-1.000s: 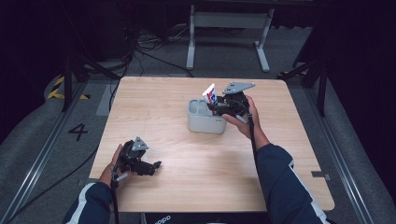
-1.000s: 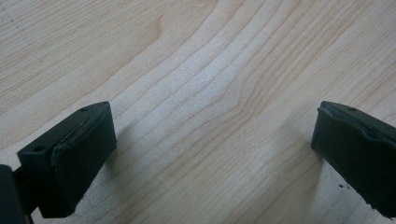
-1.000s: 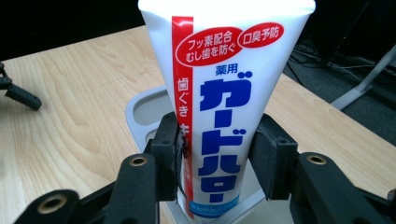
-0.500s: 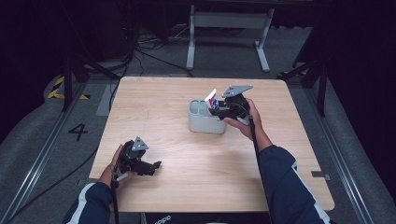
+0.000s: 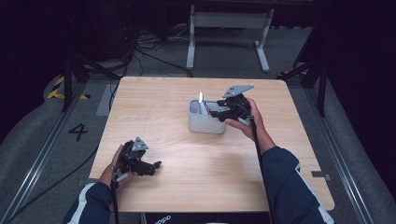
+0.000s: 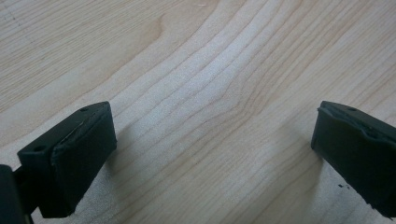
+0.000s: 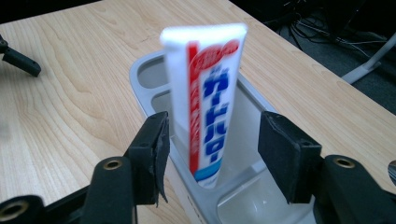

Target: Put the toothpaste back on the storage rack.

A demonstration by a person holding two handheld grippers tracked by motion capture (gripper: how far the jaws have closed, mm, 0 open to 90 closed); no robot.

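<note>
From above, a wooden table [image 5: 187,186] holds a grey caddy [image 5: 205,122] with a toothpaste tube [image 5: 201,99] standing in it. The right gripper [image 5: 219,113] sits at the caddy's rim; the left gripper [image 5: 152,165] rests near the table's front left.

The left gripper [image 6: 210,154] view shows jaws spread wide over bare wood.

In the right gripper [image 7: 212,149] view, the jaws have just been opening; the tube [image 7: 205,93] stands upright between them, untouched, in the caddy [image 7: 149,74].
</note>
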